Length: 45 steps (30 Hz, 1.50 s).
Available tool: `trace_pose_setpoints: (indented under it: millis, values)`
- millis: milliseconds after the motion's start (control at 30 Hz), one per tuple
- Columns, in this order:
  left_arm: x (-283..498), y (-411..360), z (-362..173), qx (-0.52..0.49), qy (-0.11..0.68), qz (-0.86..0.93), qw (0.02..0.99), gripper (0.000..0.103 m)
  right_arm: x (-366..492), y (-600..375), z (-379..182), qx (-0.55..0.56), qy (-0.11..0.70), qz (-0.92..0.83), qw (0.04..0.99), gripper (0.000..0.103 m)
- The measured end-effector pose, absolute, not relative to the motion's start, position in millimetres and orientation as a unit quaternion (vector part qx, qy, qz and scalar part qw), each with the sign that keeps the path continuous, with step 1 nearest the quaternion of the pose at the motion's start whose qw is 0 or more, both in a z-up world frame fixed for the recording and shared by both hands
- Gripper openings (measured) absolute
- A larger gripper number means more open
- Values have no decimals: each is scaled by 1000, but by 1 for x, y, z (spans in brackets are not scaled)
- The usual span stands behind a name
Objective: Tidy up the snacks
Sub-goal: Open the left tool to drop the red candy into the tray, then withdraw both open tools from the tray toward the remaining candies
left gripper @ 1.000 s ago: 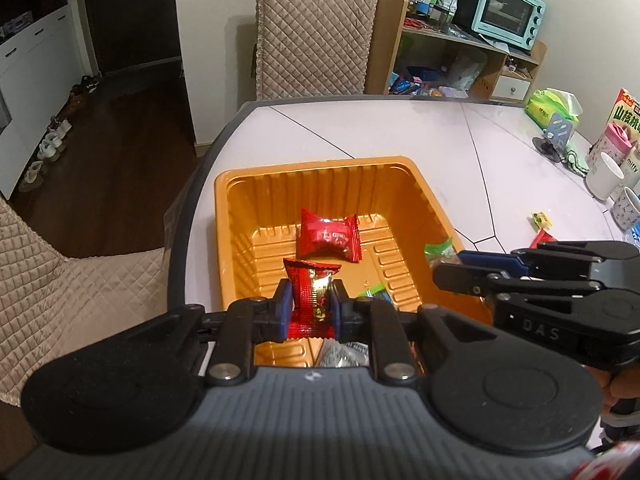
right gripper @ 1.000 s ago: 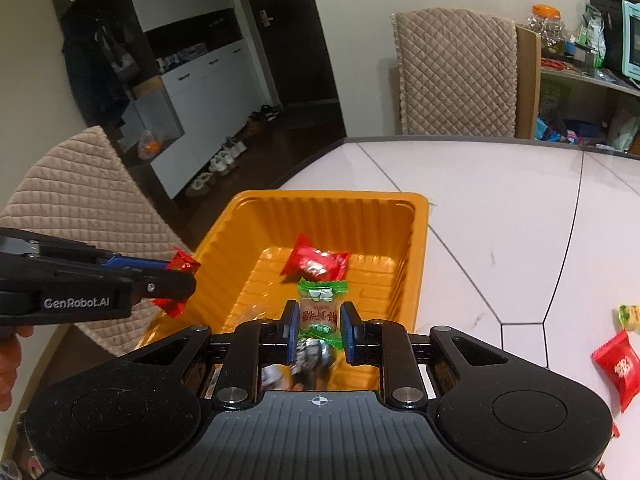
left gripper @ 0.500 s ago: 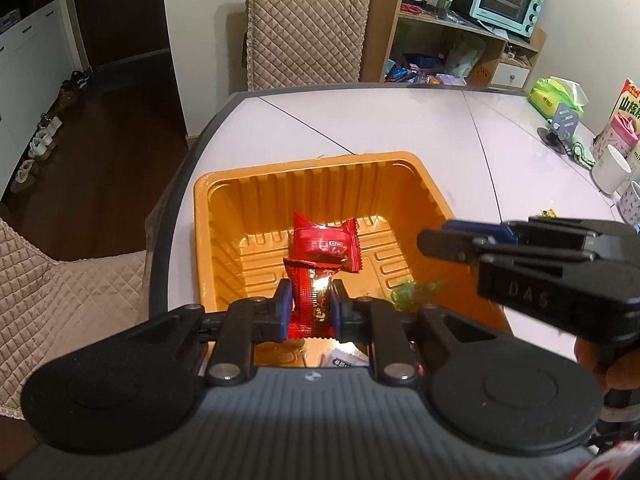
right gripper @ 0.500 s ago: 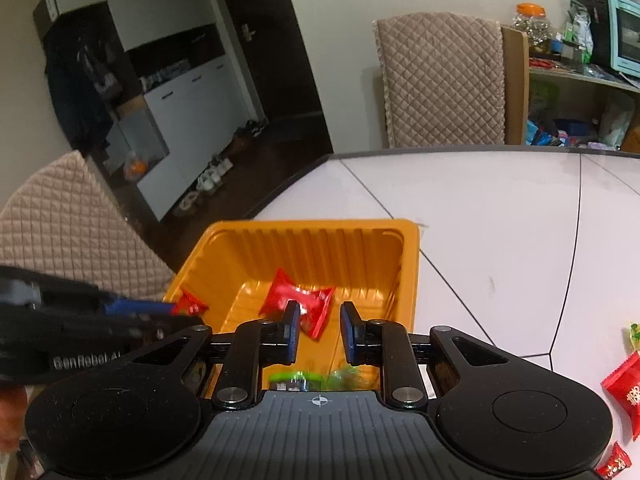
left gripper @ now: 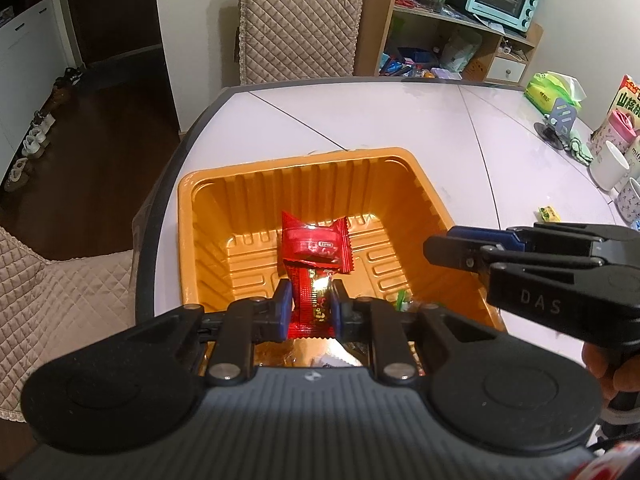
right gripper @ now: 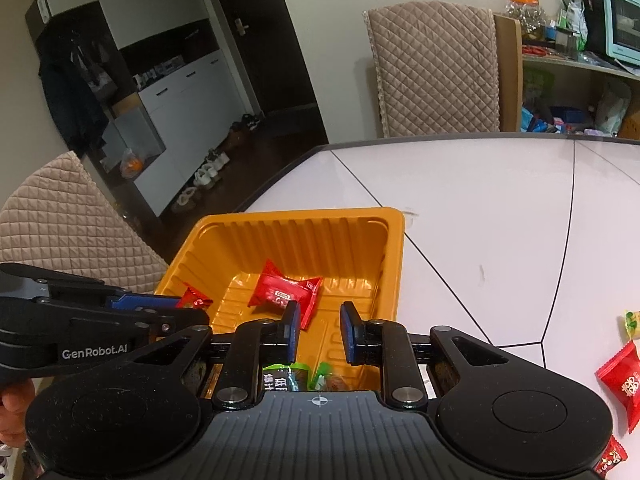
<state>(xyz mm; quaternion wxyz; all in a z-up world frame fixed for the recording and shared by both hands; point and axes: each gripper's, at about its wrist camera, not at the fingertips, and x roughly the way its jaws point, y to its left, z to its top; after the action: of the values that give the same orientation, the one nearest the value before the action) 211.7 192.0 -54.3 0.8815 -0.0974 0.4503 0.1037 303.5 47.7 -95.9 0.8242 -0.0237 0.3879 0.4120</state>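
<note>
An orange plastic tray sits on the white table near its left edge. My left gripper is shut on a red snack packet and holds it over the tray's near side; it shows in the right wrist view too. A red wrapped candy lies on the tray floor. My right gripper is open and empty above the tray's near right side. A green snack and a dark packet lie in the tray below it.
Loose snacks lie on the table to the right: a red packet, a small yellow-green one. Mugs and a tissue pack stand at the far right. Quilted chairs flank the table.
My right gripper has opened and dropped the green snack into the tray, then lifted a little. My left gripper still holds the red packet over the tray.
</note>
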Motion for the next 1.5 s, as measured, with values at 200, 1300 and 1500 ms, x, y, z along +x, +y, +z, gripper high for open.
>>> trace_pose_setpoints:
  millis: [200,1300,1500]
  values:
    - [214,192,-51,-95,438,108,887,25,302,47,-96,-22,388,415,823,22]
    - [128,169,-26,-149,447,144,870,47,234,-6,-71,-8,406,436,803,25]
    - [113,151,-20,-144,451,148,868,54,216,-28,-65,-1,400,428,811,53]
